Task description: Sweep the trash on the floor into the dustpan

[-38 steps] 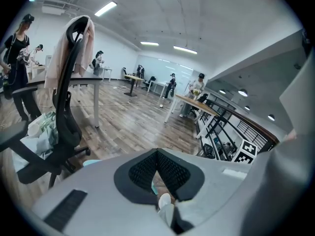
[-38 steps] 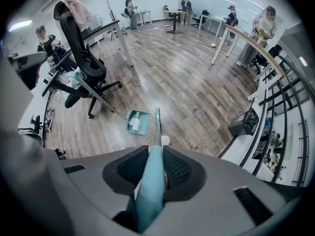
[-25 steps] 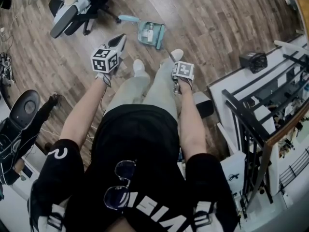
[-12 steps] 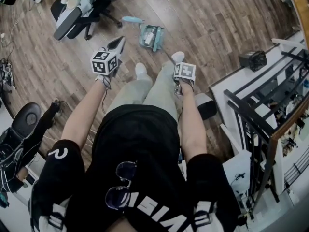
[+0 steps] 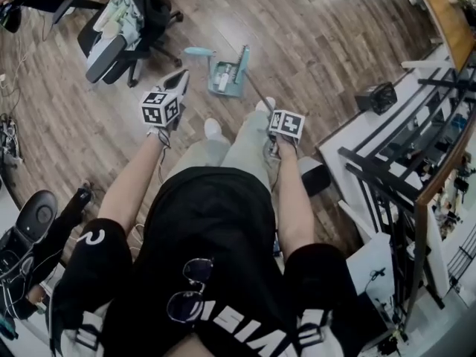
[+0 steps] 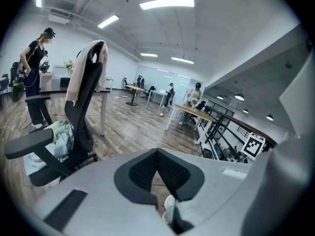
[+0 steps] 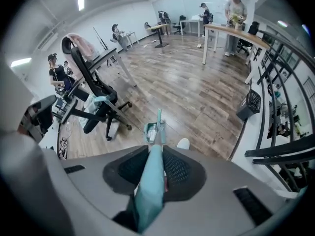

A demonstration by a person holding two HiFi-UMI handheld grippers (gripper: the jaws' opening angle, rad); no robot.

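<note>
A teal dustpan [image 5: 225, 73] rests on the wood floor ahead of my feet, with a white bottle-like piece of trash [image 5: 222, 82] inside it. Its long teal handle [image 7: 150, 181] runs up between the jaws of my right gripper [image 5: 277, 117], which is shut on it; the right gripper view looks down the handle to the pan [image 7: 153, 131]. A teal brush [image 5: 199, 51] lies on the floor just left of the pan. My left gripper [image 5: 181, 79] hovers left of the pan, its pads [image 6: 170, 168] meeting at the tips with nothing between them.
A black office chair [image 5: 123, 28] draped with clothes stands to the far left. A black box [image 5: 379, 95] sits by a white platform with black railings [image 5: 387, 169] on the right. Another dark chair [image 5: 37, 214] is at lower left. My white shoes [image 5: 214, 129] are below the pan.
The head view has tilted, so everything sits lower in the picture. The dustpan has turned slightly on its handle. Both grippers keep their hold and spacing.
</note>
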